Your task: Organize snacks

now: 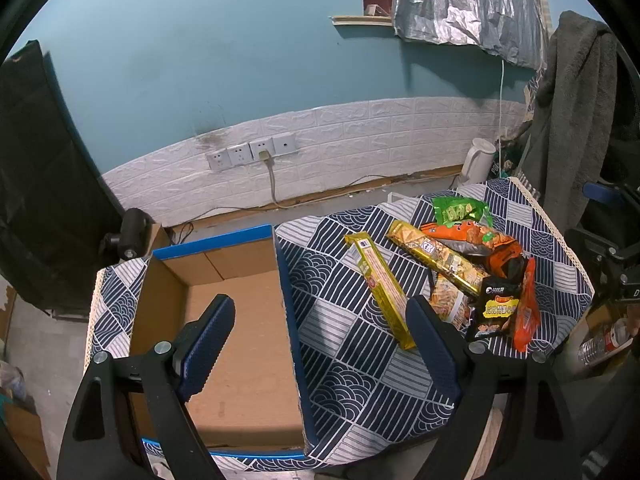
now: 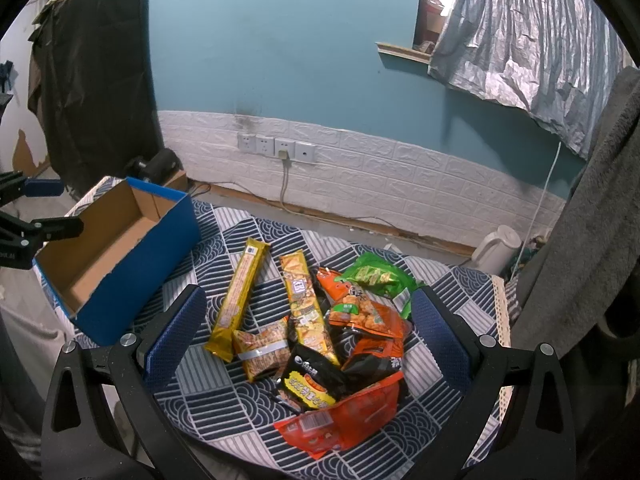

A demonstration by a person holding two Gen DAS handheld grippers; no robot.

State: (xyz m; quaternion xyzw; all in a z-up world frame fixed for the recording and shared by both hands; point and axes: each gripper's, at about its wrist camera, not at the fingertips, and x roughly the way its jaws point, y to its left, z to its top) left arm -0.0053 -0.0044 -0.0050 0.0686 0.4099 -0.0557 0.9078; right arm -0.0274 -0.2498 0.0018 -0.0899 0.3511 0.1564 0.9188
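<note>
nothing is packed yet: the box (image 1: 224, 332) is lying empty, both the left gripper (image 1: 320, 336) and right gripper (image 2: 308, 320) are hanging open, holding nothing. judging next: right closing on the snacks (image 2: 320, 328) at twelve o'clock.

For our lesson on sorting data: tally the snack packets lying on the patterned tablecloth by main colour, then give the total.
Long yellow-gold foil packs: 2
Small tan patterned pack with a silver band: 1
Black plastic packet with a yellow label: 1
Green plastic packet: 1
Orange plastic packets: 3, one partly buried
Total: 8
</note>
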